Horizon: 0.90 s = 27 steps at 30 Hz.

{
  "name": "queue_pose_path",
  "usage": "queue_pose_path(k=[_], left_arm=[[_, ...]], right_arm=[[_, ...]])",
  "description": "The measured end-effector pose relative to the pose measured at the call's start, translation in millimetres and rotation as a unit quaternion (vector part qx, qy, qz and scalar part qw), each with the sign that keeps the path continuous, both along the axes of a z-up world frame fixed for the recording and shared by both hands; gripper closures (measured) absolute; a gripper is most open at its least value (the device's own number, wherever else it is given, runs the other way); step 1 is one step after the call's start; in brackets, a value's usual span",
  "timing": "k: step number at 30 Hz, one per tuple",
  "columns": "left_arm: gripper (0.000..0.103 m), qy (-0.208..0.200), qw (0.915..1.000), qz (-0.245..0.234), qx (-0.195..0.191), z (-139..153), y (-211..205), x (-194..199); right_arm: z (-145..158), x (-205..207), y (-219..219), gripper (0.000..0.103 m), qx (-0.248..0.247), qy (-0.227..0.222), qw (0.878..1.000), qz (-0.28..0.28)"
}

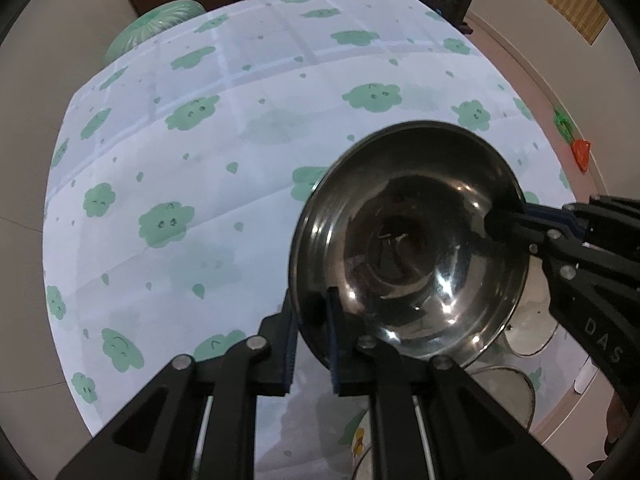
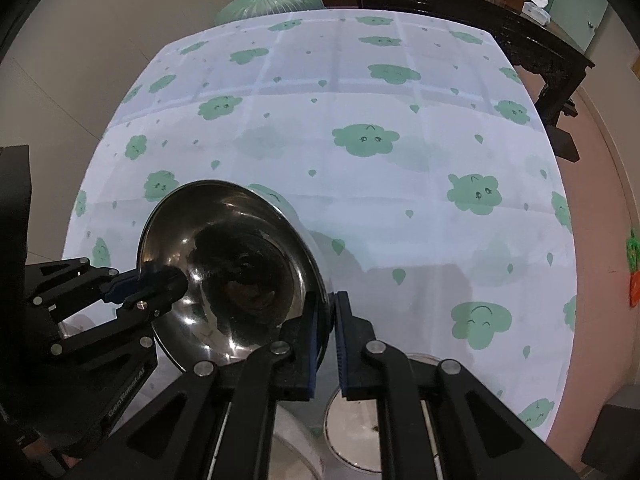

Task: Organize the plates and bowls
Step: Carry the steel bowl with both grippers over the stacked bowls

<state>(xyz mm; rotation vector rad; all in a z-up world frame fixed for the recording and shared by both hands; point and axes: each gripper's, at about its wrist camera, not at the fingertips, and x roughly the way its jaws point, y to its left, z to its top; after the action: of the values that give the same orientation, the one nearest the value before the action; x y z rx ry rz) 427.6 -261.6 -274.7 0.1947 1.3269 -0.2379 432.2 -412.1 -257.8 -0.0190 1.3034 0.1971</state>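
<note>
A shiny steel bowl point(image 1: 408, 240) hangs tilted above the table, held by both grippers at opposite edges. My left gripper point(image 1: 312, 344) is shut on the bowl's near rim, one finger inside and one outside. My right gripper point(image 1: 504, 220) comes in from the right and pinches the far rim. In the right wrist view the same steel bowl point(image 2: 232, 272) is at lower left; my right gripper point(image 2: 326, 344) clamps its right rim and my left gripper point(image 2: 160, 280) clamps its left rim.
The round table wears a white cloth point(image 1: 240, 160) with green cloud prints. More steel dishes point(image 1: 504, 384) and a glass lid point(image 2: 352, 432) lie below the bowl near the table's front edge. A green stool point(image 2: 272, 0) and dark wooden furniture point(image 2: 520, 36) stand beyond the table.
</note>
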Motion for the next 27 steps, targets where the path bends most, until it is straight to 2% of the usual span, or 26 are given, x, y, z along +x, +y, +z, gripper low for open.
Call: queue_pose_path(k=[12,27], left_arm=[[0.093,-0.017,0.9998,0.003,-0.002,31.6,7.0,-17.6],[0.093,-0.021,0.9998,-0.001,-0.001,39.5,7.8,-58.0]], right_arm=[[29.6,-19.1,4.4,0.094,0.009,-0.008,1.0,0.004],[37.3,-64.9,6.8,0.094,0.007,-0.002,1.0,0.006]])
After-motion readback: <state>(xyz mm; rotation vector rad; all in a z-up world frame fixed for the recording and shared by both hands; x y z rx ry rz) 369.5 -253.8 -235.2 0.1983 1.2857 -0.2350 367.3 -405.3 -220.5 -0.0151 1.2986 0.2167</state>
